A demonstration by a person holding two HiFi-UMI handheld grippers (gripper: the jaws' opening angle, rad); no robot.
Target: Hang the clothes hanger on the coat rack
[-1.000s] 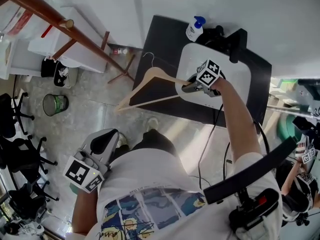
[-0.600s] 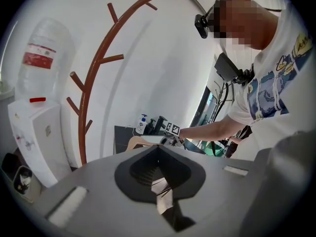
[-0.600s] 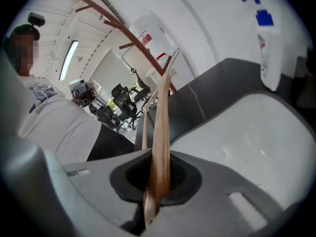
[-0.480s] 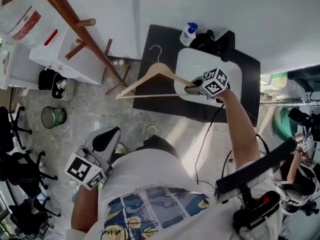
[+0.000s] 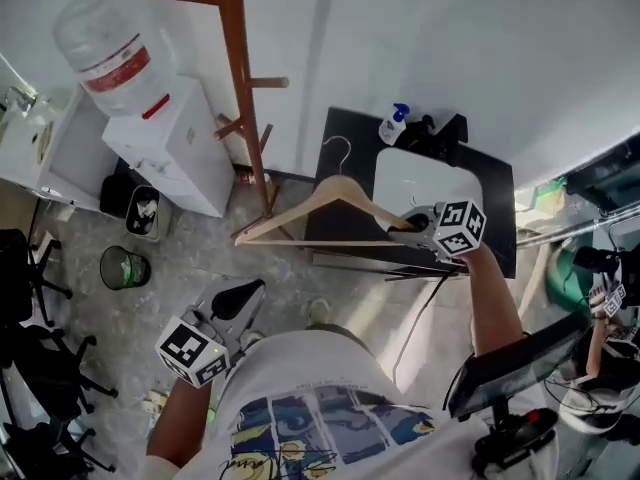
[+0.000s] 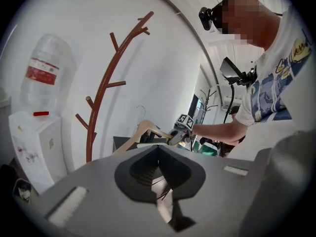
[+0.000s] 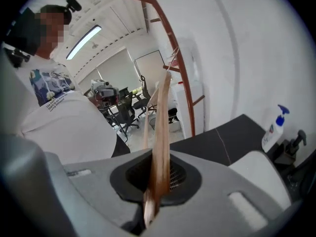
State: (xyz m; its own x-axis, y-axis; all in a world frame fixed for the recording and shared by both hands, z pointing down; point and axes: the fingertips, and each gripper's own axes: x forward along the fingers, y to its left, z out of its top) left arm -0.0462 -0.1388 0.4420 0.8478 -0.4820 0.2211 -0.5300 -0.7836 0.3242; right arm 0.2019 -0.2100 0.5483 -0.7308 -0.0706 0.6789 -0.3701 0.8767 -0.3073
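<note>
A wooden clothes hanger with a metal hook hangs in the air above the black table. My right gripper is shut on its right arm. In the right gripper view the hanger runs edge-on through the shut jaws. The brown wooden coat rack stands left of the hanger, against the white wall, and apart from it. My left gripper is low near my body, shut and holding nothing. The left gripper view shows the coat rack, the hanger and the right gripper beyond it.
A white water dispenser with a bottle on top stands left of the rack. On the table are a white tray and a spray bottle. A waste bin and office chairs stand at the left.
My right gripper has lifted the hanger up off the table. The head view has swung so the coat rack now stands upright beside the hanger. The left gripper has risen a little.
</note>
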